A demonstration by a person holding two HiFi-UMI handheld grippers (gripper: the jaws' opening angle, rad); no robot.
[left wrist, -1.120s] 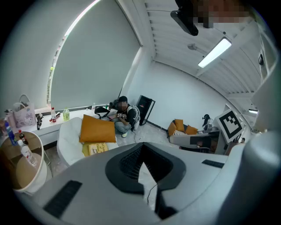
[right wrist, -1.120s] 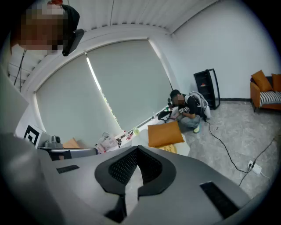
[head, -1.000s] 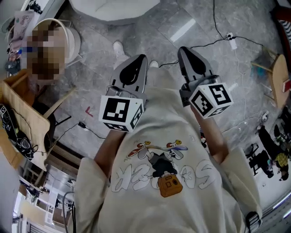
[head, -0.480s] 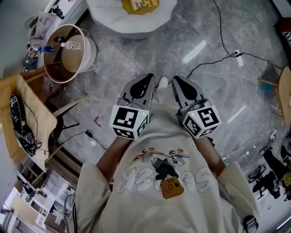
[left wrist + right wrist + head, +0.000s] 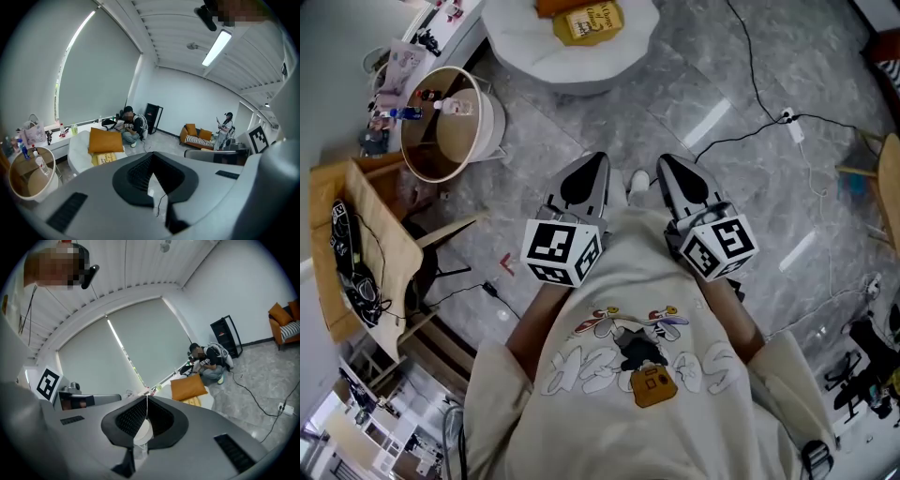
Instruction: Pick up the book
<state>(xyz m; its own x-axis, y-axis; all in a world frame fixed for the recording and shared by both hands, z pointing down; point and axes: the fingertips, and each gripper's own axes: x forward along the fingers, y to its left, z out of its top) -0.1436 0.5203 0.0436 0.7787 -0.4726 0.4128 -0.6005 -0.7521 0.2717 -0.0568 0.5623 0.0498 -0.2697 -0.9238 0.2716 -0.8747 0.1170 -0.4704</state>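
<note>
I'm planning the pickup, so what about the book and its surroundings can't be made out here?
Book cover print: too small in every view.
Orange cushion: head view, cut off by the top edge.
White seat: head view, far side cut off likewise.
Whether cushion overlaps book: too small to tell.

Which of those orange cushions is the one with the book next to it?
The big orange cushion on the white seat, yellow book just before it; the other cushions sit on the far sofa.
</note>
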